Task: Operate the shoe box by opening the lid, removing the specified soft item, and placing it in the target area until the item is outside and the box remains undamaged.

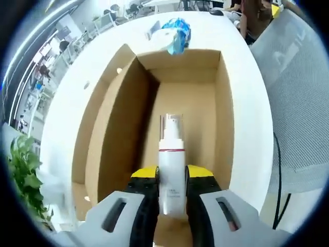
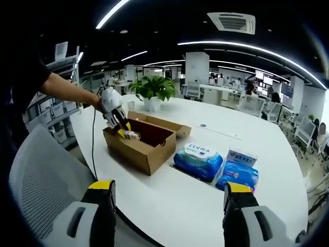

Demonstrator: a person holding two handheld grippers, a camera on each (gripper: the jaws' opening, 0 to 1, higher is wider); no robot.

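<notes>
Meanwhile left gripper (image 1: 172,193) angled down over open shoe box (image 1: 103,134), yellow-tipped fingers (image 1: 145,177) clamped on white pump bottle (image 1: 172,164), bottle upright between them. Right gripper (image 2: 169,198) held back above white table (image 2: 169,206), jaws spread wide, nothing between; wipes packs (image 2: 198,160) lie ahead.

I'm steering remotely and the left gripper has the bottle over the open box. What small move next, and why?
Probably lift the left gripper straight up. It is shut on the bottle, which hangs above the box floor between its walls. Rising first should clear the rim before moving toward bare table, without scraping cardboard.
</notes>
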